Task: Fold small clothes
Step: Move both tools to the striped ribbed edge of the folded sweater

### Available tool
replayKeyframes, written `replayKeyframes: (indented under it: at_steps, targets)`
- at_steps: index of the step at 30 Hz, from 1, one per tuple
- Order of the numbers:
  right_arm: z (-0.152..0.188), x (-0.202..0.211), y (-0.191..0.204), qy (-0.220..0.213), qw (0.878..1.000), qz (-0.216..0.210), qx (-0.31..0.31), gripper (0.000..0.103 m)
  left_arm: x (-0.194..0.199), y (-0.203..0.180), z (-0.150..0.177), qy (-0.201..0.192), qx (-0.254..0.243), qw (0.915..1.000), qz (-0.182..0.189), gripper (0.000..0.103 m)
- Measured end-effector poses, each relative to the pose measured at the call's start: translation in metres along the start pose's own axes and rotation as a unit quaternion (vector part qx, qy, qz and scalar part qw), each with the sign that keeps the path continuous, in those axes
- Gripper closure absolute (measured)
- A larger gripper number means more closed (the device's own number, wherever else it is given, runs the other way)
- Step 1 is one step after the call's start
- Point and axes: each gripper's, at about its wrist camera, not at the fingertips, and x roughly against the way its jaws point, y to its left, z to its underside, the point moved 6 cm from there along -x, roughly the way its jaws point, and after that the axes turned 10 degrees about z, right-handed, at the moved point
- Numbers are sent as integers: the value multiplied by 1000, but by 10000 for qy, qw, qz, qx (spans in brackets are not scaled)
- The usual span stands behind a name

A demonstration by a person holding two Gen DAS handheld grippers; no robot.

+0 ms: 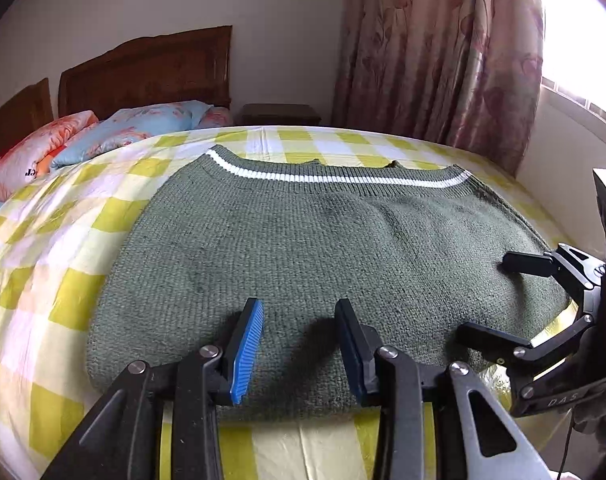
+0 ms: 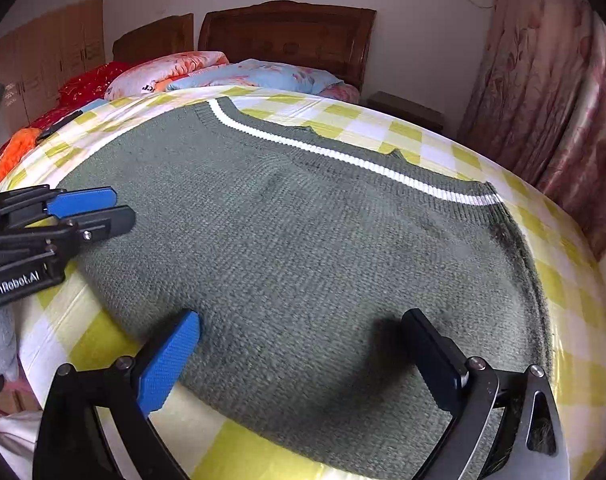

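A green knitted sweater [image 1: 303,232] with a white stripe along its far hem lies flat on the yellow-and-white checked bed sheet [image 1: 43,280]. My left gripper [image 1: 299,308] hovers over the sweater's near edge. Its blue-padded fingers [image 1: 247,344] stand apart with only flat knit below them. In the right wrist view the left gripper [image 2: 121,206] sits at the sweater's [image 2: 303,240] left edge. My right gripper [image 2: 303,316] is spread wide over the near right part of the sweater, holding nothing. It also shows at the right in the left wrist view, the right gripper [image 1: 483,296].
Pillows [image 1: 143,128] and folded quilts are piled at the head of the bed before a wooden headboard [image 1: 151,68]. A floral curtain [image 1: 443,60] and a bright window [image 1: 583,40] stand to the right. A dark nightstand [image 1: 279,114] is beyond the bed. Cardboard [image 2: 51,56] leans on the wall.
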Motion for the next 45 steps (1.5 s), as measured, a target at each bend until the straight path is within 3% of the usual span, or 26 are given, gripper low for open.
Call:
replayKeyframes:
  at_steps: [6,10,13,17,20,23,28,34,42,45]
  targets:
    - [25,11,-54,11,9981,449,-422,0,23,34,13,-203,305,9988,-323,65]
    - [37,14,-70,-23,9970,580,-511,0,26,51,25,-257,564,9980,-113,65]
    - [33,16,-70,65,9963,673,-536,0,27,42,21,-125,477,9980,-386,65]
    - [19,27,-50,-118,9971,466,-584,0,29,2,7,-181,114,9998,-12,65]
    - [14,21,-21,-175,9986,395,-296,0,3,-26,7,171,-182,9995,205,65]
    - [17,11,-6,-114,9989,455,-25,0,-4,-31,8,110,-364,9993,29,62]
    - [22,14,-34,-14,9985,437,-329,0,-1,-22,10,151,-303,9992,204,62]
    - [22,18,-83,27,9893,885,-1156,0,-1,-26,14,142,-485,9987,14,62]
    - [26,8,-79,160,9934,680,-905,0,-1,-26,15,163,-515,9985,56,62]
    - [20,14,-84,167,9915,903,-924,0,2,-25,6,314,-395,9987,78,62]
